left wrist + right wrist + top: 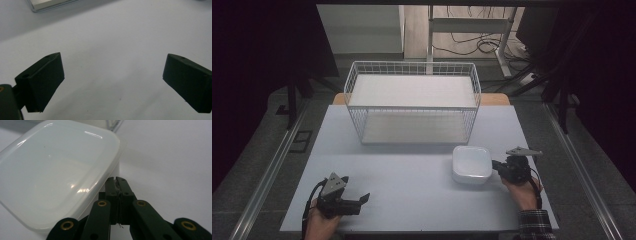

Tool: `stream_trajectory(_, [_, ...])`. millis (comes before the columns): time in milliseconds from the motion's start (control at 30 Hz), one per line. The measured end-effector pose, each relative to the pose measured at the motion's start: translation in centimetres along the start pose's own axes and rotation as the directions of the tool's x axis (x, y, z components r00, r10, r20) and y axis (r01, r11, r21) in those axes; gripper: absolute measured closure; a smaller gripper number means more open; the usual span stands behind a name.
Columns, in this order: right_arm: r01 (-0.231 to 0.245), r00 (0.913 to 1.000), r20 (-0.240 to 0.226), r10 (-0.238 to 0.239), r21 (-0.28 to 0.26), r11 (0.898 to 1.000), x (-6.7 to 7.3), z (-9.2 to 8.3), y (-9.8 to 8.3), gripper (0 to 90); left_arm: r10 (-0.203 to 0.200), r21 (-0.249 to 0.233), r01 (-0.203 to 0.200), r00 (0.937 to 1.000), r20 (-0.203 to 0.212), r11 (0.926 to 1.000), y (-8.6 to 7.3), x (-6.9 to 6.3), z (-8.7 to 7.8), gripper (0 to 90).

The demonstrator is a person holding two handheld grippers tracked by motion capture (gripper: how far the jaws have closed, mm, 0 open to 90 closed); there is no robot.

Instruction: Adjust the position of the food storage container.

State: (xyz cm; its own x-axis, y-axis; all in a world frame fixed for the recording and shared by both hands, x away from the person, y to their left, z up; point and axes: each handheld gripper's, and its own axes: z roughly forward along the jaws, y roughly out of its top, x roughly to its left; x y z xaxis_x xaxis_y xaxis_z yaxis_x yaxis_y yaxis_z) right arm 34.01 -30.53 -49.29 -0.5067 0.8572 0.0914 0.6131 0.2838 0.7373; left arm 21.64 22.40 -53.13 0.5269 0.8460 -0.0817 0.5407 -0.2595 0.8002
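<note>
- White square lidded plastic container: lower right of the high view, on grey counter.
- Right hand-held gripper: jaws pressed together against its rim.
- Left hand-held gripper: spread, idle.
- Advice: push low and steadily to avoid tipping.

thing: white plastic container, rounded square, translucent
state: lid on
pose: upright, flat
place: right side of the surface

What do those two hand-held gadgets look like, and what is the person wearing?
Both grippers, left gripper and right gripper, are black with blocky jaws, brass-coloured rivets, a grey three-cornered plate on top and a black trailing cable. The right cuff is a plaid sleeve.
</note>
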Motion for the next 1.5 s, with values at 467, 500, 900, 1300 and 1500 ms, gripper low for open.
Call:
stream_trajectory(467, [0.044,0.9933,-0.106,-0.046,-0.023,0.999,5.1,2.6,1.2,88.4,0.004,0.003,-0.004,1.0,0.003,1.0,0.0,0.0,0.1,3.2])
stream_trajectory(500, [0.05,0.9916,-0.118,-0.052,-0.021,0.999,5.8,3.0,1.4,88.3,0.005,0.003,-0.005,1.0,0.003,1.0,0.0,0.0,0.1,3.2])
stream_trajectory(900, [0.095,0.9759,-0.194,-0.099,-0.03,0.995,10.1,6.1,2.5,88.0,0.016,-0.003,-0.016,0.9999,0.001,0.9999,0.0,-0.1,0.1,2.7])
stream_trajectory(1300, [0.113,0.9711,-0.207,-0.119,-0.041,0.993,11.9,8.1,3.1,87.6,0.021,-0.003,-0.021,0.9998,0.005,0.9998,0.0,0.0,0.0,2.6])
stream_trajectory(1500, [0.148,0.9707,-0.183,-0.156,-0.054,0.987,11.1,6.9,3.2,76.8,-0.007,0.003,0.007,0.9996,0.028,1.0,0.0,-0.1,-0.1,3.3])
